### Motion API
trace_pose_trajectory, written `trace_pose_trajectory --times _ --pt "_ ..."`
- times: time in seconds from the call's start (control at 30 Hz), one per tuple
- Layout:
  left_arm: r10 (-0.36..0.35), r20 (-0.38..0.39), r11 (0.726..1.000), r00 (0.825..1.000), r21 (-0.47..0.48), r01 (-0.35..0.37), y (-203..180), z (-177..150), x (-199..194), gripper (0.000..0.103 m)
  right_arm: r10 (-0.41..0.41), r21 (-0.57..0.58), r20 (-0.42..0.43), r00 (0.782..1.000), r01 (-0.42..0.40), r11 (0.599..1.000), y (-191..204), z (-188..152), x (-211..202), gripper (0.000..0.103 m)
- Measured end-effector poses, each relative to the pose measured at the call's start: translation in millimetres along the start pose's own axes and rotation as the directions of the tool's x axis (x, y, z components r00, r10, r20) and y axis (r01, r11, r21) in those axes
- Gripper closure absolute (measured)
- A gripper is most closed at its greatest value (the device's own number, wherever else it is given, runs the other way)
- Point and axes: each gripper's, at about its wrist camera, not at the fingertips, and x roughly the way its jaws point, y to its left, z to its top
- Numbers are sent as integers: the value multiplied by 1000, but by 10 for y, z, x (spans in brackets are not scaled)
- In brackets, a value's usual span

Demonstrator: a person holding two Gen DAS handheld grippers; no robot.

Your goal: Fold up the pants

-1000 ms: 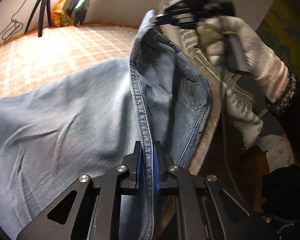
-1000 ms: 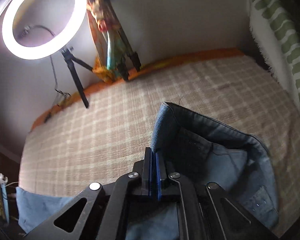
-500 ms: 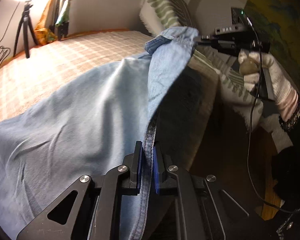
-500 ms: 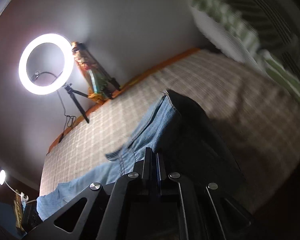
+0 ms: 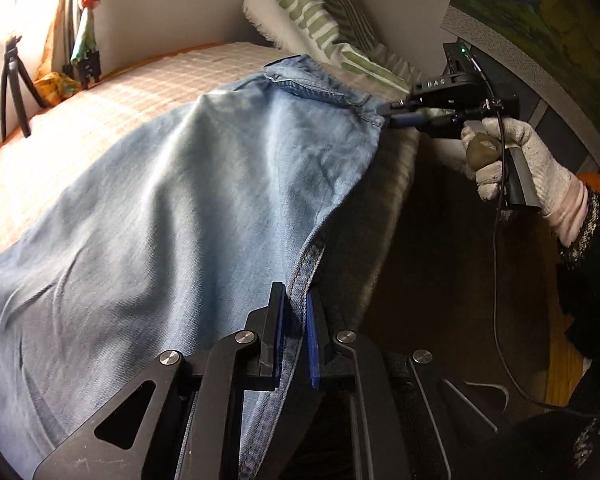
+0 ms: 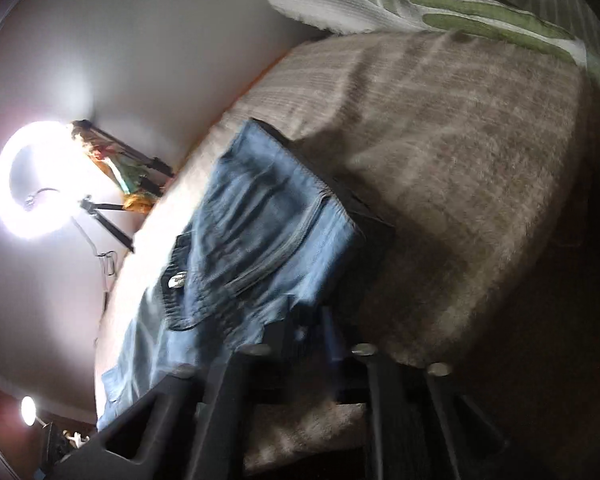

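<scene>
Your fold is only getting started. The jeans (image 5: 204,208) lie spread across the bed (image 5: 100,96), legs running off toward the lower left, and no crosswise fold shows yet. What looks done, judging from the lie of the cloth, is the halving: 1 side seems laid over the other, with the long seam edge at the bed's near side. Left to do: set the edge down, smooth it, then fold the legs up toward the waist.

Your left tongs (image 5: 296,320) are clenched on the seam edge of the jeans, denim pinched between the 2 blue pads. Your right tongs (image 5: 396,116) grip the waistband corner near the striped pillow (image 5: 320,12), your gloved right hand (image 5: 512,160) on the handle; the right wrist view is too blurred to confirm the pinch on its own.

Compared with 1 second ago, the waistband is no longer lifted and bunched upright in front of you. It has swung out flat and taut between both tongs, and the right tongs have travelled well away to the far right.
</scene>
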Motion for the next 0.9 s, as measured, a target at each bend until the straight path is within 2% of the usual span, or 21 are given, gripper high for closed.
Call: trace_pose_trajectory --times 0.03,0.1,0.2,0.27,0.5,0.6,0.63,0.67,0.77,0.87,0.9 --pt "-2 0 1000 1000 -5 2 4 4 -5 95 -2 15 9 1000 2 1000 -16 21 12 47" --pt "-1 1 1000 1000 -14 1 16 28 7 95 38 31 19 999 -39 999 -37 34 45 46" --pt "-5 5 1000 1000 -27 5 18 10 2 95 55 49 34 998 -56 997 -69 56 107 46" --pt "-13 3 999 1000 -40 13 26 1 18 95 96 97 52 994 -100 990 -111 60 118 37" --pt "-30 5 997 1000 -68 30 66 -42 18 95 122 153 62 991 -130 980 -108 -84 86 37" --pt "-34 1 997 999 -66 34 67 -37 27 95 120 113 69 990 -127 985 -55 -106 115 37" --pt "-34 1 997 999 -66 34 68 -36 27 95 114 110 70 991 -122 986 -34 -89 142 41" --pt "-35 2 997 999 -67 35 70 -37 22 95 112 116 72 991 -120 986 -33 -84 170 53" --pt "-37 12 996 999 -77 38 82 -47 -12 95 122 151 80 989 -133 980 -47 -63 279 75" --pt "-72 -9 992 997 -108 71 110 -67 -88 90 95 142 97 991 -108 984 -14 -62 247 88" --pt "-78 -10 989 997 -128 76 133 -72 -159 89 85 131 103 991 -98 987 8 -53 214 90"
